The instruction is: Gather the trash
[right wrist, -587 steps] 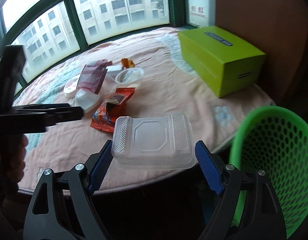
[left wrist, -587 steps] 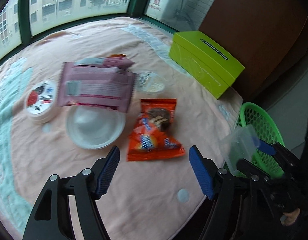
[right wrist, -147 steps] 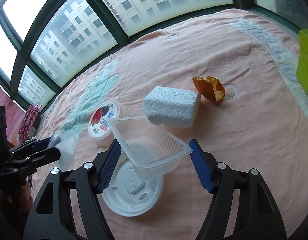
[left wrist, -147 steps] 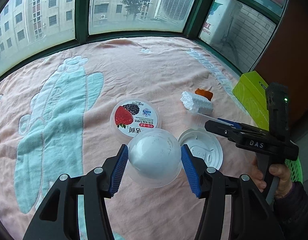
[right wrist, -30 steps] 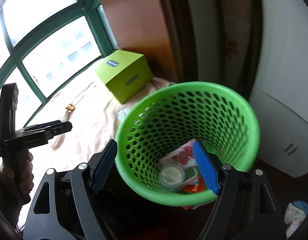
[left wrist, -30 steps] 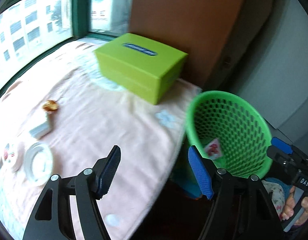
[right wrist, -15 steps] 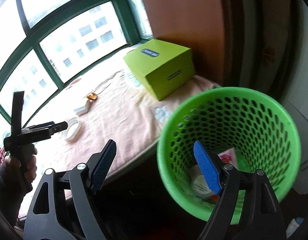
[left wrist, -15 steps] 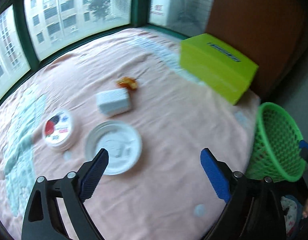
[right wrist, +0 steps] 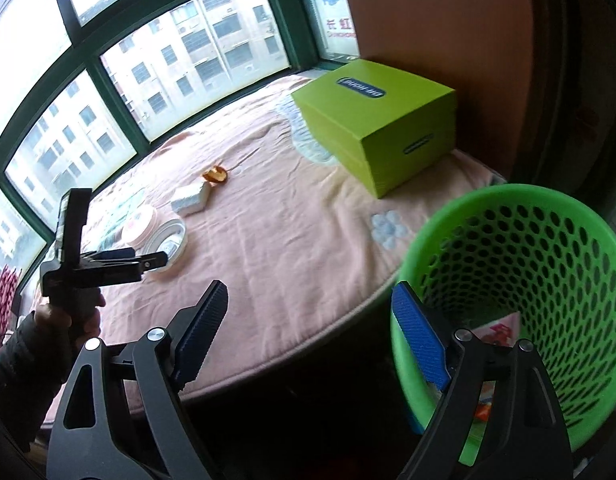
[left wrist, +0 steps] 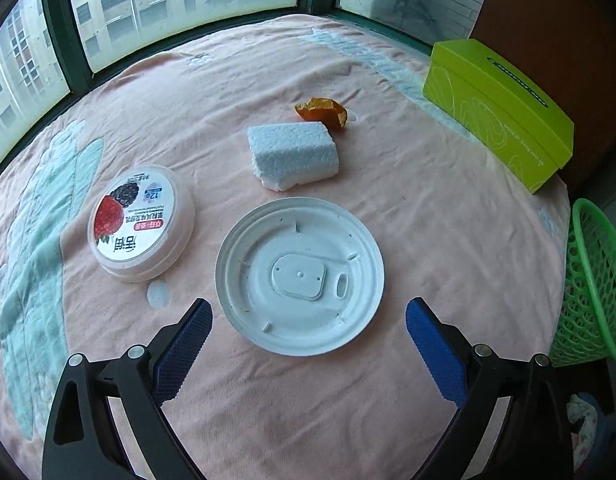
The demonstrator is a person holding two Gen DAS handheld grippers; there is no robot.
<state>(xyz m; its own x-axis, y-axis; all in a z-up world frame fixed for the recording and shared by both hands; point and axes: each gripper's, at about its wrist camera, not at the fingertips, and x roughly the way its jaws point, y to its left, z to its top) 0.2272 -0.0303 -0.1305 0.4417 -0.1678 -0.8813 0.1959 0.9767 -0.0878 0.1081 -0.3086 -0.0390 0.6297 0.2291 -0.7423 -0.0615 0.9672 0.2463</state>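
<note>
Both tools had just spread apart, empty: our left tool (left wrist: 308, 344) over the white lid (left wrist: 300, 274), right tool (right wrist: 309, 330) beside the green basket (right wrist: 547, 216). Four pieces remained.

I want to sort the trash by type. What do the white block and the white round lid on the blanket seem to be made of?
White block: probably foamed polystyrene, matt; its surface shows a beaded, pebbly grain.
White round lid: likely thin moulded plastic, smooth with a slight sheen; it has pressed rings and a raised centre tab.
</note>
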